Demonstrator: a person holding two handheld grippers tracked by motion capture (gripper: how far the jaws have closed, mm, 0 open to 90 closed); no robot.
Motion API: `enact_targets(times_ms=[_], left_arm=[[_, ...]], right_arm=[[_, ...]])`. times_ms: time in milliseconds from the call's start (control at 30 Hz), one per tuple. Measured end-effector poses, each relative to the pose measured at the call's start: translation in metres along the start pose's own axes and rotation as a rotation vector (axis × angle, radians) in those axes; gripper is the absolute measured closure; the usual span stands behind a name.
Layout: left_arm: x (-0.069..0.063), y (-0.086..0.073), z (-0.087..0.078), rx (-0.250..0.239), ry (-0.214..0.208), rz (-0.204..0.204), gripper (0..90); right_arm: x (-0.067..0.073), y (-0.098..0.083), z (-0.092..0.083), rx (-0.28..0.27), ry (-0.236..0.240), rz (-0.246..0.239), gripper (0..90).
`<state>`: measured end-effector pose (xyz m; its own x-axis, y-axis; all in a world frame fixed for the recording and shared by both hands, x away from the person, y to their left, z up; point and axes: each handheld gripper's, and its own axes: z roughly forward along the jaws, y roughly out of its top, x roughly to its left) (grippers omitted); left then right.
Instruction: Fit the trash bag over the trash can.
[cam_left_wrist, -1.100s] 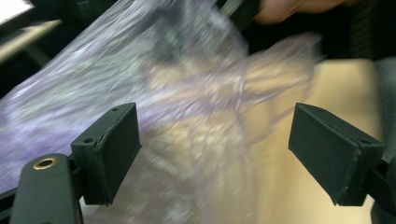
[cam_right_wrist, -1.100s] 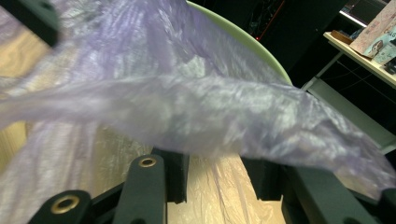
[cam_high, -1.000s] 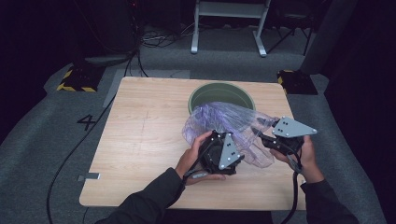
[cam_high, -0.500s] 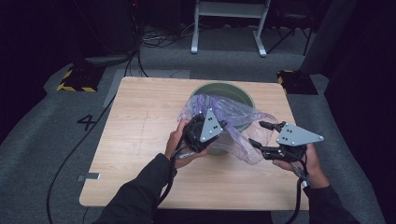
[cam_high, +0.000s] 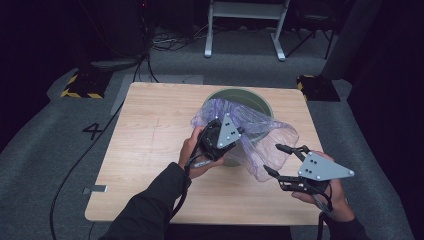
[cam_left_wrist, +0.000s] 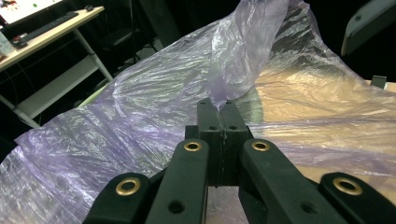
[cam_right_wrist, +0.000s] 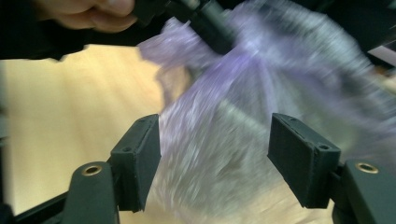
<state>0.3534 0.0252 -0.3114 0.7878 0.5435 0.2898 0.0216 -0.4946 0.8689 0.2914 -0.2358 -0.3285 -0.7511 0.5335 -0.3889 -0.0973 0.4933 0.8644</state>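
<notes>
A crumpled, see-through purple plastic bag (cam_high: 272, 134) lies over the far side of a round green bin (cam_high: 261, 99) on the wooden table (cam_high: 150, 125) and spills toward the front right. My left gripper (cam_high: 239, 132) is raised beside the bin, shut on a pinch of the bag's film (cam_left_wrist: 243, 51); in the left gripper view its jaws (cam_left_wrist: 219, 109) meet with the film rising from between them. My right gripper (cam_high: 271, 158) is at the front right, open, its jaws having just opened. In the right gripper view (cam_right_wrist: 217, 154) the blurred bag (cam_right_wrist: 243, 102) lies just ahead, and neither pad presses on it.
The bin stands at the far middle of the table. Bare tabletop spreads to the left and along the near edge. Grey carpet with cables and a yellow-black marked block (cam_high: 80, 86) surrounds the table; a white frame (cam_high: 245, 25) stands behind it.
The left gripper rose toward the bin and closed on the bag's film, lifting it. The right gripper let the bag go, opened, and drew back toward the near right edge.
</notes>
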Motion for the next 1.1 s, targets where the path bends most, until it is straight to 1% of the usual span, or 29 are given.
enact_targets(times_ms=[33,67,100,133,167,233,267,300,333,367,400,433,467,533,567,600,633,667,700,733,767,800,867,900,933,967,1000,1067,1100], left_arm=[[0.000,0.000,0.000,-0.003,-0.002,-0.006,89.8],[0.000,0.000,-0.001,-0.004,-0.002,-0.007,89.8],[0.000,0.000,0.000,-0.001,-0.001,-0.001,89.8],[0.000,0.000,0.000,-0.001,-0.001,-0.001,89.8],[0.000,0.000,0.002,0.001,0.000,-0.002,89.8],[0.000,0.000,0.003,-0.002,-0.004,-0.012,89.9],[0.000,0.000,0.003,-0.002,-0.004,-0.012,89.8],[0.002,0.001,0.002,-0.003,0.001,-0.004,89.8],[0.002,0.001,0.002,-0.003,0.001,-0.004,89.8],[0.007,0.002,-0.002,-0.015,0.008,-0.012,89.8],[0.011,0.003,-0.004,-0.022,0.013,-0.023,89.8],[0.011,0.003,-0.004,-0.022,0.013,-0.023,89.8],[0.015,0.003,-0.005,-0.023,0.018,-0.034,89.8],[0.026,0.003,-0.008,-0.022,0.026,-0.060,89.8],[0.041,0.003,-0.009,-0.015,0.034,-0.102,89.8],[0.048,0.003,-0.009,-0.007,0.049,-0.117,89.8],[0.055,0.003,-0.008,0.007,0.061,-0.126,89.8],[0.055,0.003,-0.008,0.007,0.061,-0.126,89.8],[0.070,0.002,-0.004,0.030,0.068,-0.150,89.8],[0.070,0.002,-0.004,0.030,0.068,-0.150,89.8],[0.083,0.001,-0.002,0.053,0.095,-0.156,89.8],[0.083,0.001,-0.002,0.053,0.095,-0.156,89.8],[0.098,0.000,0.001,0.063,0.088,-0.181,89.8],[0.112,-0.002,0.005,0.079,0.108,-0.180,89.8],[0.112,-0.002,0.005,0.079,0.108,-0.180,89.8],[0.119,-0.003,0.006,0.070,0.092,-0.204,89.8],[0.131,-0.004,0.010,0.066,0.097,-0.225,89.8],[0.136,-0.004,0.012,0.060,0.096,-0.230,89.8],[0.142,-0.004,0.016,0.058,0.093,-0.215,89.8]], right_arm=[[0.001,0.002,-0.002,-0.019,-0.015,-0.003,37.1],[0.000,0.004,-0.004,-0.046,0.014,0.036,36.4],[0.001,0.005,-0.003,-0.038,0.034,0.049,35.0],[0.001,0.005,-0.003,-0.038,0.034,0.049,35.0],[0.005,0.004,0.005,0.006,0.039,0.041,32.2],[0.010,0.000,0.014,0.047,0.045,0.048,30.3],[0.010,0.000,0.014,0.047,0.045,0.048,30.3],[0.014,-0.006,0.025,0.087,0.038,0.031,41.7],[0.014,-0.006,0.025,0.087,0.038,0.031,41.7],[0.014,-0.012,0.036,0.163,-0.010,-0.018,57.6],[0.013,-0.016,0.041,0.180,-0.023,-0.025,66.6],[0.011,-0.020,0.045,0.189,-0.011,-0.019,72.8],[0.011,-0.020,0.045,0.189,-0.011,-0.019,72.8],[0.008,-0.027,0.051,0.203,-0.007,-0.019,82.5],[0.005,-0.033,0.055,0.215,-0.004,-0.014,87.8],[0.003,-0.035,0.056,0.223,-0.010,-0.013,89.0],[0.002,-0.037,0.057,0.229,-0.006,-0.012,89.5],[0.001,-0.039,0.057,0.232,0.002,-0.011,89.7],[0.000,-0.040,0.057,0.237,0.008,-0.010,89.8],[0.000,-0.040,0.057,0.237,0.008,-0.010,89.8],[-0.002,-0.043,0.059,0.244,0.017,-0.008,90.0],[-0.002,-0.043,0.059,0.244,0.017,-0.008,90.0],[-0.005,-0.046,0.059,0.246,0.028,-0.003,90.0],[-0.007,-0.048,0.059,0.249,0.036,-0.005,90.0],[-0.007,-0.048,0.059,0.249,0.036,-0.005,90.0],[-0.008,-0.049,0.059,0.249,0.038,-0.002,90.0],[-0.012,-0.051,0.058,0.244,0.040,0.006,90.0],[-0.013,-0.052,0.057,0.245,0.040,0.003,90.0],[-0.017,-0.052,0.055,0.237,0.036,-0.001,90.0]])
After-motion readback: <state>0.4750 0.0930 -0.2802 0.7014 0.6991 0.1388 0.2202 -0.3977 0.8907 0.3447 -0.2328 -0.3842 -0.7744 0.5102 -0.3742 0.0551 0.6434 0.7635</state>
